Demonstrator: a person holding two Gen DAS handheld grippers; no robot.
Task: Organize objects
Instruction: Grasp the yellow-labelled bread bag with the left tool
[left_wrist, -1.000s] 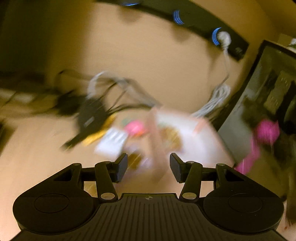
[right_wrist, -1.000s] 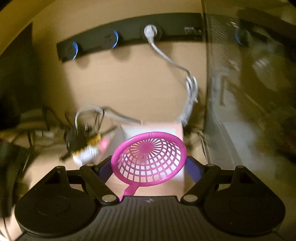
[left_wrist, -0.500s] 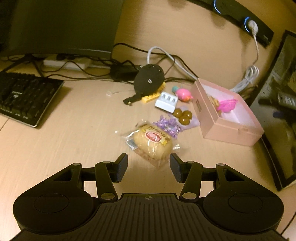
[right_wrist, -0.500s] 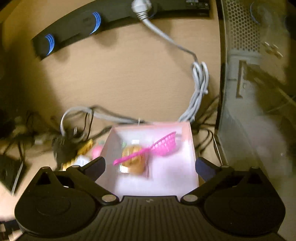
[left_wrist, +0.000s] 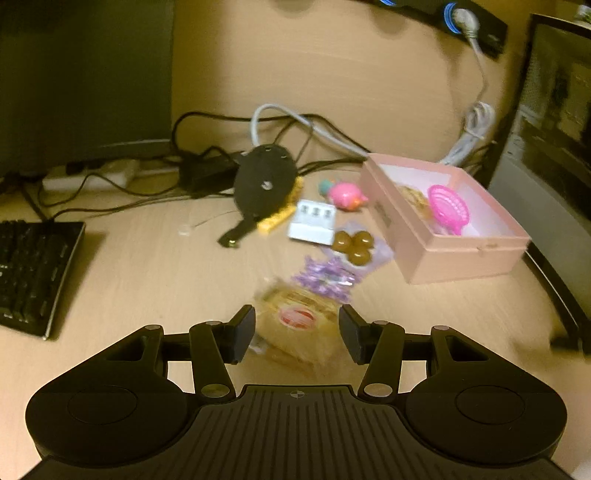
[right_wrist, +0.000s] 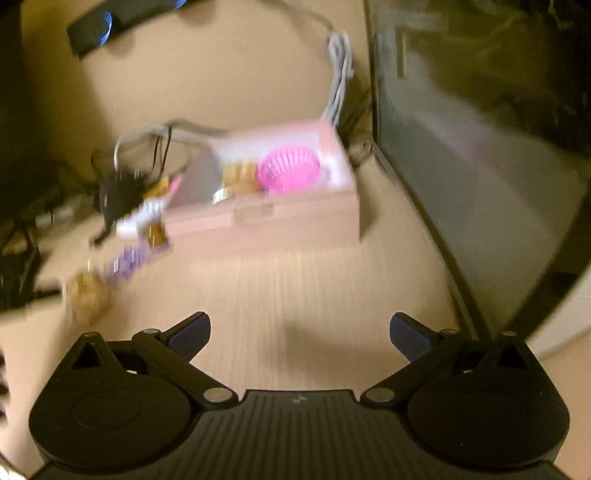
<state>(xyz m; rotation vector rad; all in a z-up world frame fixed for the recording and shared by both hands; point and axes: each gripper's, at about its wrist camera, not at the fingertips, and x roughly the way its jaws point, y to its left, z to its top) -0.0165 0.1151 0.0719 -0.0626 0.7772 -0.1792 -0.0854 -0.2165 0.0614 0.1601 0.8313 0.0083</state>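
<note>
On a pale wood-grain surface (left_wrist: 129, 266), the left hand-held gripper (left_wrist: 297, 334) hangs with its jaws parted on either side of one clear-wrapped golden bun with a red label (left_wrist: 299, 321), the pads close to the wrapper but not visibly pressing it. Just beyond the bun lie one crinkled purple foil wrapper (left_wrist: 325, 277), one clear packet of three brown round sweets (left_wrist: 354, 243), one small white block with three slots (left_wrist: 313, 221), one pink rounded toy (left_wrist: 345, 192) and one black disc-shaped device with a strap (left_wrist: 264, 184) resting on a yellow brick. One open pink rectangular cardboard box (left_wrist: 465, 254) sits to the right of these, holding one bright pink plastic mesh scoop (left_wrist: 448, 208) and one second wrapped bun (left_wrist: 412, 194) side by side. One black keyboard (left_wrist: 33, 273) lies at far left, with tangled black and grey cables behind the clutter. From the other camera, heavily blurred, the right hand-held gripper (right_wrist: 300, 334) is spread wide and holds nothing, poised above bare wood in front of the box (right_wrist: 266, 221), well apart from it.
</note>
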